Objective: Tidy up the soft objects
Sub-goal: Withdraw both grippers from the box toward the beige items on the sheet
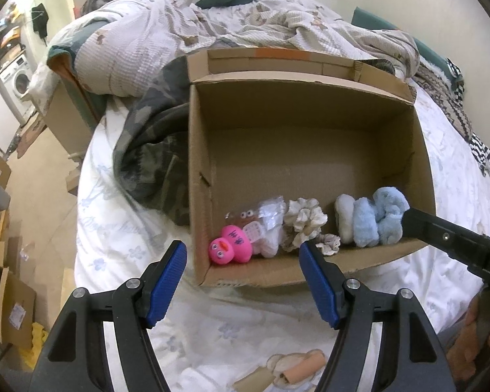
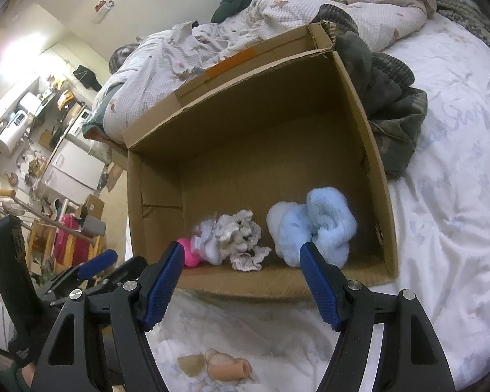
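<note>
An open cardboard box (image 1: 310,104) (image 2: 245,98) stands on the white bed. Along its near wall lie two pink rubber ducks (image 1: 230,245) (image 2: 187,253), a clear packet (image 1: 271,215), cream scrunchies (image 1: 303,222) (image 2: 240,235), a white fluffy piece (image 1: 344,219) and light blue fluffy pieces (image 1: 380,219) (image 2: 320,228). My left gripper (image 1: 243,254) is open and empty, just in front of the box's near wall. My right gripper (image 2: 241,254) is open and empty at the same wall; its arm (image 1: 447,238) shows beside the blue pieces in the left wrist view.
A small soft toy (image 1: 297,370) (image 2: 223,367) lies on the bedsheet in front of the box. A dark camouflage garment (image 1: 153,150) (image 2: 392,114) lies beside the box. A rumpled quilt (image 1: 179,32) covers the far bed. Floor clutter sits at left.
</note>
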`<state>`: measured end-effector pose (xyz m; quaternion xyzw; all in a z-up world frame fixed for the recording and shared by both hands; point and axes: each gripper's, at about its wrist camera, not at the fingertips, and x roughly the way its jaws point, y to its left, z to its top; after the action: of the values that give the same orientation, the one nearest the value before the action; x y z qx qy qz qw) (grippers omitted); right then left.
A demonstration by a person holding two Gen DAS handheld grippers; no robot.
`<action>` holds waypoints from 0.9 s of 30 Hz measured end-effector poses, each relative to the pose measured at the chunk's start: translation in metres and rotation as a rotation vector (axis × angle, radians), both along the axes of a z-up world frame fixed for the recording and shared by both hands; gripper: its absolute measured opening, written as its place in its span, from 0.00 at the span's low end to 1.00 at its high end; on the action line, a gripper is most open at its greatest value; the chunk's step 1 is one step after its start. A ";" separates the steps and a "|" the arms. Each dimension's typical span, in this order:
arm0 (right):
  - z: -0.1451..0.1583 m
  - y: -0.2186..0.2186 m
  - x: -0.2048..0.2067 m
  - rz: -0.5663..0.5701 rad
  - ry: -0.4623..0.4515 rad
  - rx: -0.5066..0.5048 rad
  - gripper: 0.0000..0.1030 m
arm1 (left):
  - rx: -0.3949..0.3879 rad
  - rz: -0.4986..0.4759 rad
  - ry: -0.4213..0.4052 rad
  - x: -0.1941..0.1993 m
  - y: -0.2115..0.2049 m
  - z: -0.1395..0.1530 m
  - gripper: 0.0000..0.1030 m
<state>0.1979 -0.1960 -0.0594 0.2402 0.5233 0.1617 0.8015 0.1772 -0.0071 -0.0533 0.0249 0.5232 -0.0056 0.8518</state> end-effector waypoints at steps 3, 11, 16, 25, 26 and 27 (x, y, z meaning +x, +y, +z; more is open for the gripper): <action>0.004 0.000 -0.008 0.006 -0.003 -0.009 0.75 | -0.004 0.002 0.002 -0.008 0.001 0.001 0.67; 0.012 0.005 -0.027 0.033 -0.005 -0.038 0.75 | 0.000 0.012 -0.002 -0.034 0.007 0.004 0.67; 0.011 0.011 -0.041 0.049 0.004 -0.040 0.75 | 0.007 0.013 -0.004 -0.050 0.011 0.004 0.67; 0.001 0.018 -0.059 0.081 0.062 -0.045 0.75 | -0.005 0.025 0.043 -0.073 0.021 -0.006 0.67; -0.002 0.018 -0.060 0.082 0.075 -0.047 0.75 | -0.013 0.022 0.058 -0.075 0.023 -0.010 0.67; -0.004 0.018 -0.061 0.082 0.088 -0.049 0.75 | -0.016 0.017 0.077 -0.075 0.022 -0.013 0.67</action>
<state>0.1368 -0.1779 -0.0638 0.2057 0.5711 0.1707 0.7761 0.1022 0.0154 -0.0668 0.0136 0.5557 -0.0035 0.8313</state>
